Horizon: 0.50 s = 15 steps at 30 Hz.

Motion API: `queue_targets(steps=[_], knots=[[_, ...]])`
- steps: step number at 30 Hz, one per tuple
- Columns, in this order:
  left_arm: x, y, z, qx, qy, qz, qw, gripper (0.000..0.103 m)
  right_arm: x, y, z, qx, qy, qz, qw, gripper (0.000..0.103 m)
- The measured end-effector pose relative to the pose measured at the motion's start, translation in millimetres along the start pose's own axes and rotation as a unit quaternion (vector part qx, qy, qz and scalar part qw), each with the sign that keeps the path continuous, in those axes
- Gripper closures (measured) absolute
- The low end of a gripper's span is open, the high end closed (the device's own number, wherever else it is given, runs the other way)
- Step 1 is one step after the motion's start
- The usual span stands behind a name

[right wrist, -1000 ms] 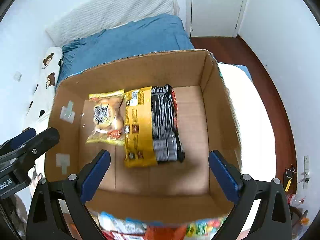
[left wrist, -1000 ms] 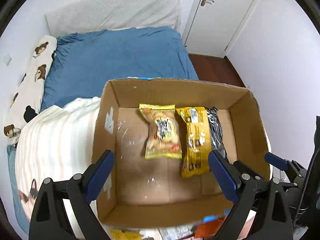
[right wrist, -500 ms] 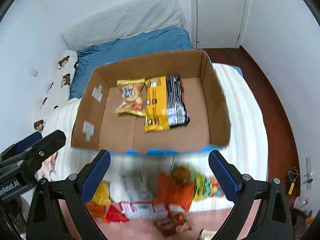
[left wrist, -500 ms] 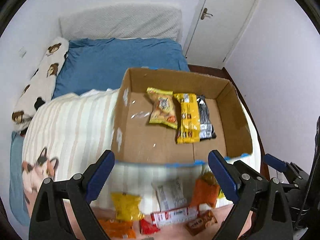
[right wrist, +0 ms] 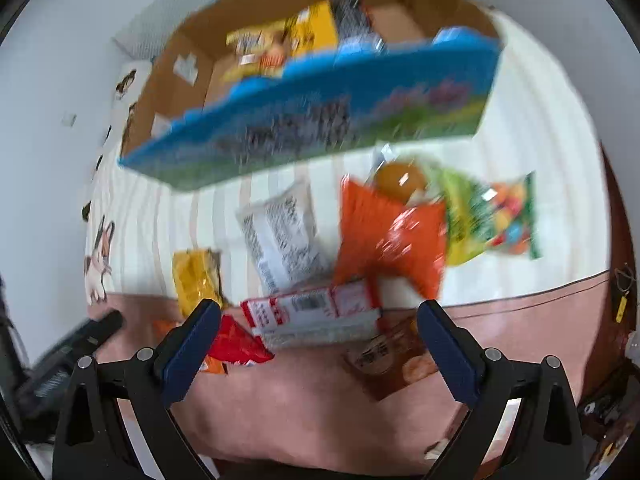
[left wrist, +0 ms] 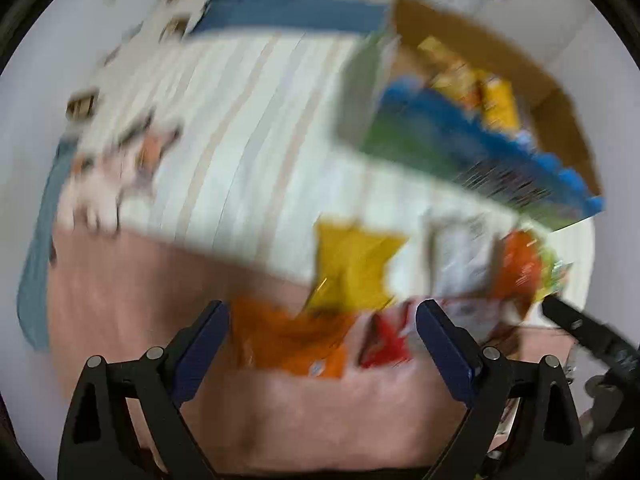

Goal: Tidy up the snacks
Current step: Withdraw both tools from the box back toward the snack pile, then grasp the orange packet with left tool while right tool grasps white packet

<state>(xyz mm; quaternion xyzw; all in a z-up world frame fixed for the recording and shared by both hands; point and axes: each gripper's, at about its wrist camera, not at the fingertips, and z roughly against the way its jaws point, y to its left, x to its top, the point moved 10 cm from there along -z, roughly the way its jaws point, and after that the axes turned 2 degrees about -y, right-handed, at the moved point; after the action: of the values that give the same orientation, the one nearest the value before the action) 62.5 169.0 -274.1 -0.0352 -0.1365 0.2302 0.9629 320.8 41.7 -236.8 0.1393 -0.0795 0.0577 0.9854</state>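
A cardboard box (right wrist: 320, 112) with a blue printed front stands on the bed and holds a few snack packs (right wrist: 280, 40). Loose snacks lie in front of it: a yellow bag (left wrist: 352, 264), an orange bag (left wrist: 288, 340), a white pack (right wrist: 284, 240), a red-and-white pack (right wrist: 316, 312), a big orange bag (right wrist: 388, 232), a green candy bag (right wrist: 496, 216) and a brown packet (right wrist: 392, 360). My left gripper (left wrist: 322, 344) hangs open over the orange bag. My right gripper (right wrist: 320, 344) is open above the red-and-white pack. Both views are blurred.
The snacks rest on a striped white blanket (left wrist: 248, 128) with a pink band (left wrist: 160, 300) along its near edge. A blue sheet (left wrist: 288, 8) and a bear-print pillow (left wrist: 180, 20) lie beyond. The other gripper's black tip (left wrist: 576, 324) shows at right.
Both grippers have pulled back from over the box and sunk toward the loose snacks at the bed's near edge. The left view has rolled. Jaws stayed wide.
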Motion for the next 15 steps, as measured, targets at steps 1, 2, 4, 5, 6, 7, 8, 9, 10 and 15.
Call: queue_targets(steps=[1, 2, 4, 5, 6, 7, 8, 9, 10, 15], knots=[[-11, 10, -14, -0.001, 0.023, 0.019, 0.9996, 0.007, -3, 3, -6, 0.001, 0.005, 0.005, 1.000, 0.003], [-22, 18, -25, -0.005, 0.045, 0.041, 0.9981, 0.007, -5, 5, -12, 0.001, 0.008, 0.011, 1.000, 0.004], [-41, 30, -49, -0.036, 0.087, 0.100, 0.9905, 0.007, -6, 12, -25, 0.000, 0.017, 0.021, 1.000, 0.004], [-49, 38, -59, -0.046, 0.106, 0.134, 0.9843, 0.007, -6, 15, -30, 0.000, 0.021, 0.024, 1.000, 0.005], [-53, 42, -66, -0.059, 0.116, 0.162, 0.9783, 0.007, -5, 19, -37, -0.001, 0.024, 0.027, 0.999, 0.007], [-58, 48, -72, -0.073, 0.126, 0.201, 0.9688, 0.007, -4, 23, -41, -0.001, 0.026, 0.032, 0.999, 0.008], [-59, 52, -75, -0.084, 0.126, 0.228, 0.9618, 0.007, -1, 28, -46, -0.001, 0.026, 0.037, 0.999, 0.011], [-59, 57, -79, -0.091, 0.124, 0.250, 0.9560, 0.007, -1, 30, -49, -0.002, 0.027, 0.040, 0.999, 0.016], [-59, 59, -81, -0.092, 0.129, 0.260, 0.9525, 0.007, 2, 35, -55, -0.005, 0.029, 0.046, 0.999, 0.018], [-76, 62, -96, -0.127, 0.168, 0.344, 0.9149, 0.007, 19, 49, -83, -0.029, 0.031, 0.067, 0.997, 0.022]])
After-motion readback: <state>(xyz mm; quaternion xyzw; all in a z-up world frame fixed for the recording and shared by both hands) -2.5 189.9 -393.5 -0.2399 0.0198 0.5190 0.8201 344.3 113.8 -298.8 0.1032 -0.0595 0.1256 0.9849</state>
